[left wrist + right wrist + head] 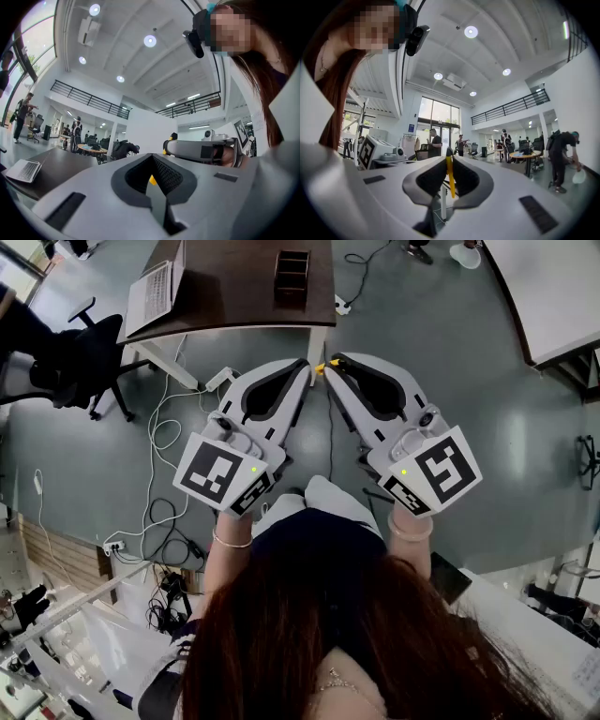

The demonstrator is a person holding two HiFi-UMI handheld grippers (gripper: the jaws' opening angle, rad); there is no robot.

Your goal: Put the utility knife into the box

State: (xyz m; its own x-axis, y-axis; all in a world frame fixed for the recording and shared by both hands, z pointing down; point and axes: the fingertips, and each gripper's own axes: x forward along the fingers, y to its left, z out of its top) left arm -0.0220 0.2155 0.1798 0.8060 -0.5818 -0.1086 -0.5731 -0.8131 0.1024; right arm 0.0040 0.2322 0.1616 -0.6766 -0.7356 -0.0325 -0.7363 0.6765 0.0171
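Observation:
No utility knife shows in any view. A dark box (292, 276) with compartments stands on the brown table (234, 296) at the top of the head view. My left gripper (304, 368) and right gripper (331, 365) are held side by side in the air above the grey floor, short of the table's near edge, their tips almost touching. Both are shut with nothing between the jaws. In the left gripper view the left gripper (152, 180) is raised toward the ceiling, with the right gripper (201, 149) beside it. The right gripper view has the right gripper (450, 176) closed, with the left gripper (377, 150) at its left.
An open laptop (155, 292) lies on the table's left part. An office chair (80, 357) stands at the left, and cables (164, 437) run over the floor. A white table (553, 287) fills the top right. People stand far off in the hall (435, 143).

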